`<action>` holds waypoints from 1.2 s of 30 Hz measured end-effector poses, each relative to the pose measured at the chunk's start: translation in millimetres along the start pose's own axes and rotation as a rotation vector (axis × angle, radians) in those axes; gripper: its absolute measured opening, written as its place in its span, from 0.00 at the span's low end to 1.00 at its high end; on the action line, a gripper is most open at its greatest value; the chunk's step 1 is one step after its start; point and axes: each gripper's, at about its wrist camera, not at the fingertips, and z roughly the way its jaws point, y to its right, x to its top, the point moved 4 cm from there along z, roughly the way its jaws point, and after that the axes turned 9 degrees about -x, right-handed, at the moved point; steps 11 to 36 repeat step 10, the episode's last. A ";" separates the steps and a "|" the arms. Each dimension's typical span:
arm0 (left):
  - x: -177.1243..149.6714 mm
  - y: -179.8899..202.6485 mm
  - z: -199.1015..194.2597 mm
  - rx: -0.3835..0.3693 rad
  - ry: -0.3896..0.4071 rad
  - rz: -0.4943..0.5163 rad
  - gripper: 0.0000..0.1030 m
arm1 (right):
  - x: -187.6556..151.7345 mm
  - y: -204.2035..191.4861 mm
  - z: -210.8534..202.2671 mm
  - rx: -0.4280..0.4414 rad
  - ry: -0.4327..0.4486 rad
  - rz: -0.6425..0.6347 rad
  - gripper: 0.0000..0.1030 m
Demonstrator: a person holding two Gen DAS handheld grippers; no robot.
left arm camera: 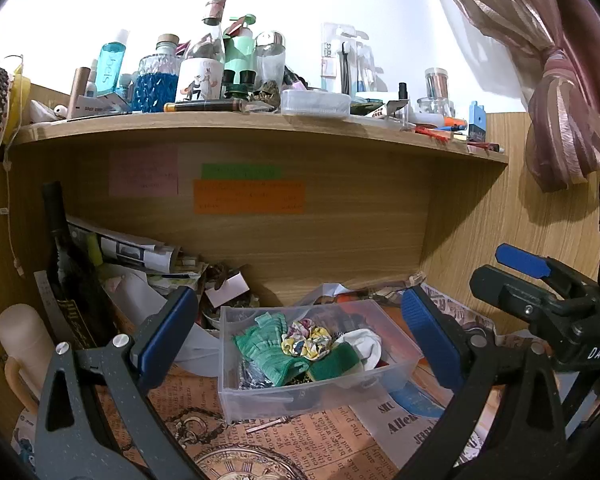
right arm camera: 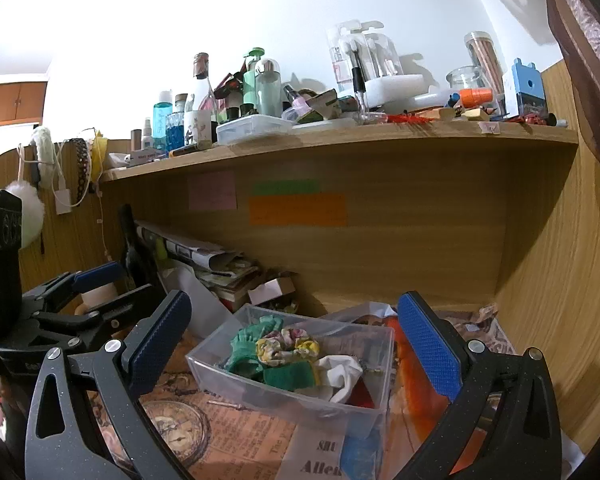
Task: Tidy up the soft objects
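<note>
Left wrist view: the left tongs (left arm camera: pixel 300 332) stand released, pads wide apart and empty, framing a clear plastic bin (left arm camera: pixel 260 396) that sits on the newspaper-print mat (left arm camera: pixel 332 436) toward the back of the desk, under the cluttered shelf (left arm camera: pixel 260 132). The bin holds the soft objects: a green knitted cloth (left arm camera: pixel 268 354), a floral scrunchie (left arm camera: pixel 306 338) and a white fabric piece (left arm camera: pixel 364 346), all touching. The right wrist view shows the right tongs (right arm camera: pixel 296 336) likewise released and empty, near the bin's front. Judgement: the soft items appear gathered; the step in hand is either checking or withdrawing. Any next move calls for locating stray soft items outside the bin; none is clearly visible.
</note>
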 end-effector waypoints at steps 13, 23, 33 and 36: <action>-0.4 0.4 -0.6 -0.001 0.003 0.005 1.00 | -4.8 -4.1 5.5 -0.001 -0.020 0.000 1.00; -0.4 0.4 -0.6 -0.001 0.003 0.005 1.00 | -4.8 -4.1 5.5 -0.001 -0.020 0.000 1.00; -0.4 0.4 -0.6 -0.001 0.003 0.005 1.00 | -4.8 -4.1 5.5 -0.001 -0.020 0.000 1.00; -0.4 0.4 -0.6 -0.001 0.003 0.005 1.00 | -4.8 -4.1 5.5 -0.001 -0.020 0.000 1.00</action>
